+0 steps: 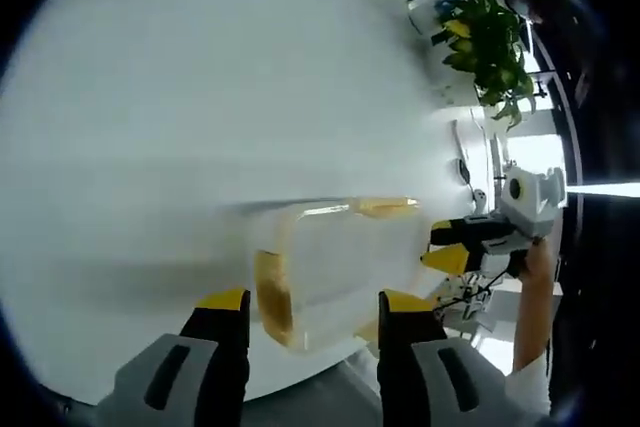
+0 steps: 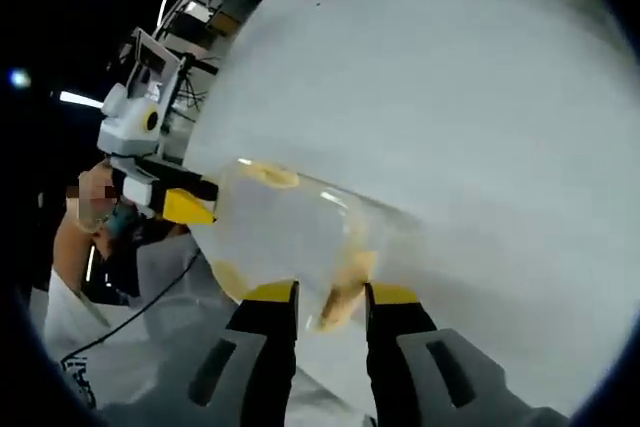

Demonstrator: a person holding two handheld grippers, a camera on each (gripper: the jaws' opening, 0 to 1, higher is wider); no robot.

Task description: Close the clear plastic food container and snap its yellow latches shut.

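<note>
Clear plastic container (image 1: 335,272) sits on the white desk (image 1: 200,107) near its edge, between your two tools. Your left hand-held gripper (image 1: 312,305) is spread wide, jaws either side of the container's near end with its yellow latch (image 1: 272,297), not pinching. Your right hand-held gripper (image 2: 331,294) has jaws narrowed around another yellow latch (image 2: 343,292); can't tell if it's clamped. Potted plant (image 1: 485,37) stands beyond the desk.
</note>
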